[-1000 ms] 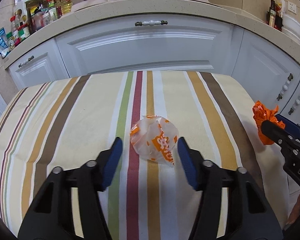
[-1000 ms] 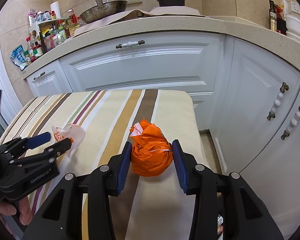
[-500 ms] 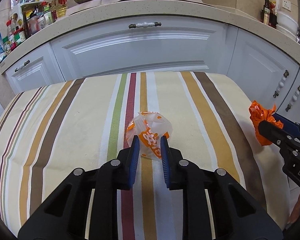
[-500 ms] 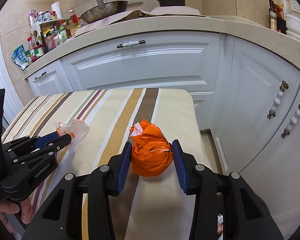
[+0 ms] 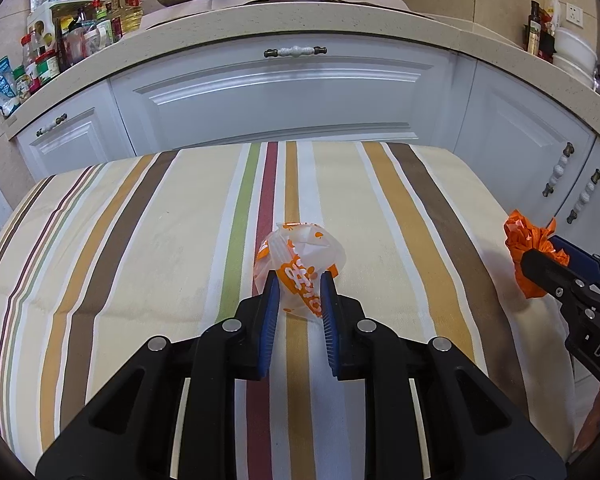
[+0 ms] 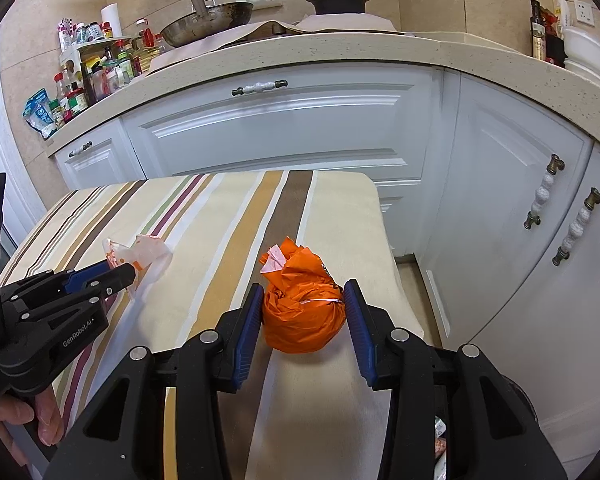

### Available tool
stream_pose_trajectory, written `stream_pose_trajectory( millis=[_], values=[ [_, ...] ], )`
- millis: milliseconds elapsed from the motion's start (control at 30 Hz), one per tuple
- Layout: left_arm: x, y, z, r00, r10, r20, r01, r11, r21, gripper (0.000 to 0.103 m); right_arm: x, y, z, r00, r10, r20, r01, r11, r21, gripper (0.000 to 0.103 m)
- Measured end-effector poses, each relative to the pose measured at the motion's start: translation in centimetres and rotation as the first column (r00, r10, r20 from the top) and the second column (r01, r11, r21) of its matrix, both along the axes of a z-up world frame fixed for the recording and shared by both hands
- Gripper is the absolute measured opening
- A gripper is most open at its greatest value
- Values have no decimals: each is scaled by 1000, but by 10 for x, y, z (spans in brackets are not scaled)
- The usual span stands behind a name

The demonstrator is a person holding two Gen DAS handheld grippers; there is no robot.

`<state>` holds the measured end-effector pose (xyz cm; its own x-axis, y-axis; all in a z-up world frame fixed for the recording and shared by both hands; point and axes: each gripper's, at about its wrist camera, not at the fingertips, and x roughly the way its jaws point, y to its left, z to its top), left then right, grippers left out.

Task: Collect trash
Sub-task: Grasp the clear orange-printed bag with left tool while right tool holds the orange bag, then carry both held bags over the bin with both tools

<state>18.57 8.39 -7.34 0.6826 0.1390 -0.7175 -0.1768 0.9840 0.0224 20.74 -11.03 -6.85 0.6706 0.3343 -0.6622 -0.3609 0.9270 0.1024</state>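
A crumpled clear wrapper with orange print is pinched between the blue pads of my left gripper, just over the striped table. It also shows in the right wrist view, held by the left gripper. An orange bag ball sits between the pads of my right gripper, which is shut on it near the table's right edge. In the left wrist view the orange ball and the right gripper are at the far right.
White kitchen cabinets stand just behind the table. The counter carries a wok, a black pot and several bottles and jars. The floor gap lies right of the table.
My left gripper closed from wide open onto the clear wrapper and lifted a little. The right gripper stayed shut on the orange ball.
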Motion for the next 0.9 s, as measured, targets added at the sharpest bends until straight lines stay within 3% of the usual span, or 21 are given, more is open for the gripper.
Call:
stream_pose_trajectory(
  millis=[433,900],
  values=[
    [-45,-9,11,1000,-16,25,16,1000,3,20,-38,-8,3,1000,-21,3,21,1000,-4,42],
    [-123,-7,22,999,-21,46,21,1000,-4,20,-98,-3,5,1000,-7,22,8,999,-35,42]
  ],
)
